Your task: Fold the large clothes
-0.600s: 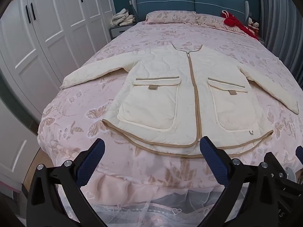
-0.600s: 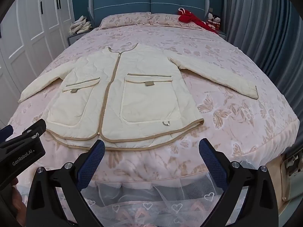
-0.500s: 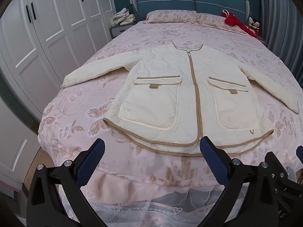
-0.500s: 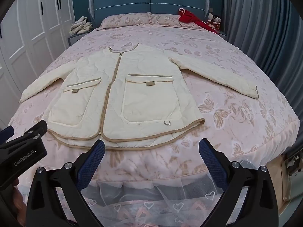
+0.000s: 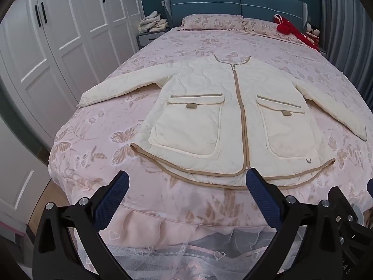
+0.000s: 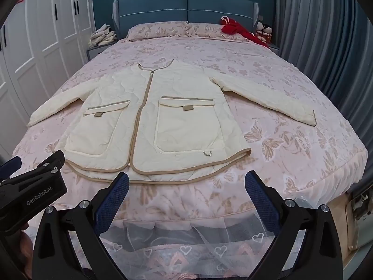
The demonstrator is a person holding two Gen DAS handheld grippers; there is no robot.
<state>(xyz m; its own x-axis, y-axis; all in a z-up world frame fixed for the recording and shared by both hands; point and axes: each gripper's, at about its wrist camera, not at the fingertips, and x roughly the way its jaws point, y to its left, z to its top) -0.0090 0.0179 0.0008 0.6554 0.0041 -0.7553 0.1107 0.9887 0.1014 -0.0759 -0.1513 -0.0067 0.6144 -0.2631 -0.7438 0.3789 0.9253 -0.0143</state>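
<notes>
A cream quilted jacket with tan trim, a zipped front and two patch pockets lies flat and face up on the pink bed, both sleeves spread out sideways. My left gripper hovers open over the foot of the bed, just short of the hem, with nothing between its blue pads. My right gripper is open too, below the hem's right half, empty. The left gripper's body shows at the right wrist view's left edge.
White wardrobe doors line the left side. A nightstand with folded clothes stands by the blue headboard. Red items and small dolls lie near the pillows. Grey curtains hang on the right.
Both grippers have drifted slightly, so the jacket sits a little lower and nearer in each view. Both stay wide open; the jacket has not been touched.
</notes>
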